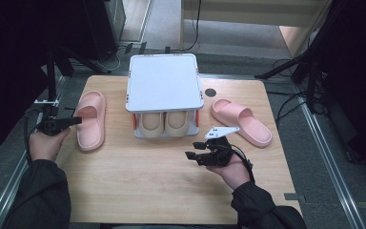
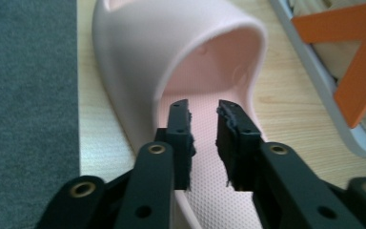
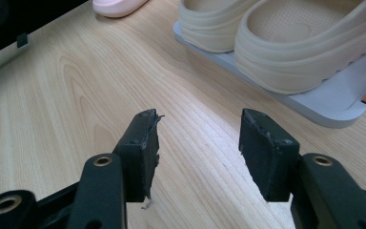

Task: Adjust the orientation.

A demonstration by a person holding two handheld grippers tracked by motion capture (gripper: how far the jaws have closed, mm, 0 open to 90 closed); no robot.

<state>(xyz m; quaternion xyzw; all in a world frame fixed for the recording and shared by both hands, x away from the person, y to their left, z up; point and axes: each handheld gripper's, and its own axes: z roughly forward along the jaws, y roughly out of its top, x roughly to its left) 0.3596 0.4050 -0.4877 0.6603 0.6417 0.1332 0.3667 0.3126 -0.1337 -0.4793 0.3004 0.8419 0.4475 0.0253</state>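
A pink slipper point(image 1: 91, 121) lies on the left of the wooden table point(image 1: 147, 191), and its mate point(image 1: 240, 121) lies on the right. My left gripper point(image 1: 78, 120) hovers at the left slipper's outer edge. In the left gripper view its jaws point(image 2: 202, 107) stand apart over the slipper's insole point(image 2: 205, 191), just behind the strap point(image 2: 138, 57), with nothing between them. My right gripper point(image 1: 190, 155) is open above bare wood in front of the shoe rack point(image 1: 164, 83). Its jaws point(image 3: 198, 117) are wide and empty.
The white two-tier rack has a bare top shelf and a pair of beige clogs point(image 1: 164, 124) point(image 3: 290, 43) on its lower shelf point(image 3: 333, 107). An orange strut point(image 2: 362, 62) of the rack stands right of the left slipper. A tip of pink slipper point(image 3: 116, 5) lies beyond.
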